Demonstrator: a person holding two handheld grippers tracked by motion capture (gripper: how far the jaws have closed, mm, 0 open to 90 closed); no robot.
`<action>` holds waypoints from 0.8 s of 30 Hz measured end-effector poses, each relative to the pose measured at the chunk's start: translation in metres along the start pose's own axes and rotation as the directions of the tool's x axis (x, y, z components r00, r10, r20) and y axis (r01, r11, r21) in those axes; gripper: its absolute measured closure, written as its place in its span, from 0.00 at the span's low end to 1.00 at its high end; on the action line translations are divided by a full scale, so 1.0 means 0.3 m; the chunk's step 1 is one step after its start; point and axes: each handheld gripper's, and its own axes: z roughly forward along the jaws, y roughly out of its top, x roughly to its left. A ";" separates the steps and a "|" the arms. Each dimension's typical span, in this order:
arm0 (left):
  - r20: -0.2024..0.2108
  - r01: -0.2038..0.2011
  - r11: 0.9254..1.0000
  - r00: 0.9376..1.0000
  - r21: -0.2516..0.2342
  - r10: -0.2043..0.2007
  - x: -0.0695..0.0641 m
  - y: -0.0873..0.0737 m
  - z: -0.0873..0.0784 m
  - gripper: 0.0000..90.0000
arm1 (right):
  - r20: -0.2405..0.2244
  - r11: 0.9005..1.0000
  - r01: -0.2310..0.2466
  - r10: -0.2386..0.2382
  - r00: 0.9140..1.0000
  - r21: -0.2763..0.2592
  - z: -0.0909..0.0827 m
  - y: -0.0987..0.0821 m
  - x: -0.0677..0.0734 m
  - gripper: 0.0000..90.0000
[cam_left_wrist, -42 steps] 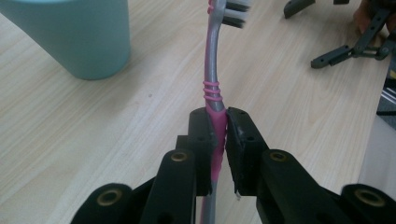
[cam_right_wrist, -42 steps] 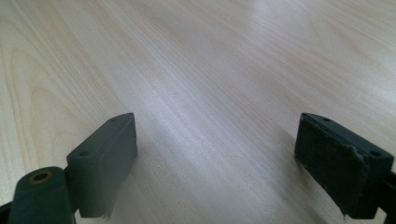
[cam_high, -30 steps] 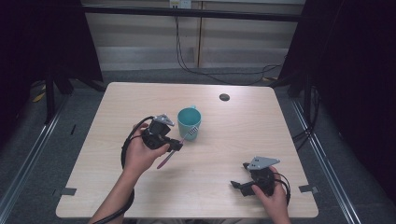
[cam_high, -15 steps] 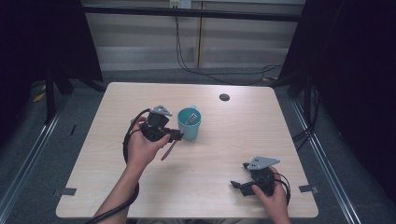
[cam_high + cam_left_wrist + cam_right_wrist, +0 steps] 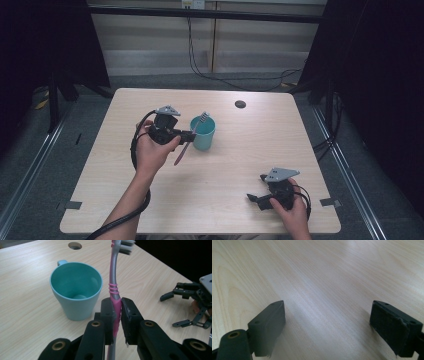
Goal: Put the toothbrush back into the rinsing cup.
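A teal mug (image 5: 203, 133) (image 5: 76, 289) stands upright near the middle of the table, and its inside looks bare. My left gripper (image 5: 186, 135) (image 5: 117, 312) is shut on the pink and grey toothbrush (image 5: 189, 138) (image 5: 114, 287), gripping its handle just left of the mug. The bristle head points up and away, leaning over the mug's rim in the high view. My right gripper (image 5: 255, 199) (image 5: 327, 326) rests low over the wood at the front right, jaws wide open with nothing between them.
A round dark cable hole (image 5: 240, 104) (image 5: 74, 245) sits in the table (image 5: 240, 150) at the back. Cables trail from both grippers. My right gripper (image 5: 186, 307) appears at the right edge of the left gripper view. Dark curtains flank the table.
My left hand has lifted the toothbrush and swung it up and right, so the brush head now leans over the mug. The right gripper has stayed in place.
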 end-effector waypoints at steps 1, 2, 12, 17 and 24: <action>-0.002 0.001 1.000 1.000 -0.001 -0.001 0.001 0.003 -0.002 0.90 | -0.002 1.000 0.000 0.000 1.000 -0.001 0.000 0.000 0.000 0.14; 0.000 0.000 1.000 1.000 -0.007 0.000 0.002 0.005 -0.003 0.90 | -0.002 1.000 -0.001 0.001 1.000 -0.001 0.000 0.000 0.000 0.14; -0.019 0.009 0.998 1.000 -0.059 -0.010 0.009 0.039 -0.011 0.90 | -0.002 1.000 -0.001 0.001 1.000 -0.002 0.000 0.000 0.000 0.14; -0.023 0.010 0.996 1.000 -0.084 -0.012 0.012 0.057 -0.012 0.90 | 0.000 1.000 0.000 0.000 1.000 0.000 0.000 0.000 0.000 0.14; -0.024 0.012 0.992 1.000 -0.122 -0.015 0.012 0.080 -0.009 0.90 | -0.001 1.000 0.000 0.000 1.000 -0.001 0.000 0.000 0.000 0.14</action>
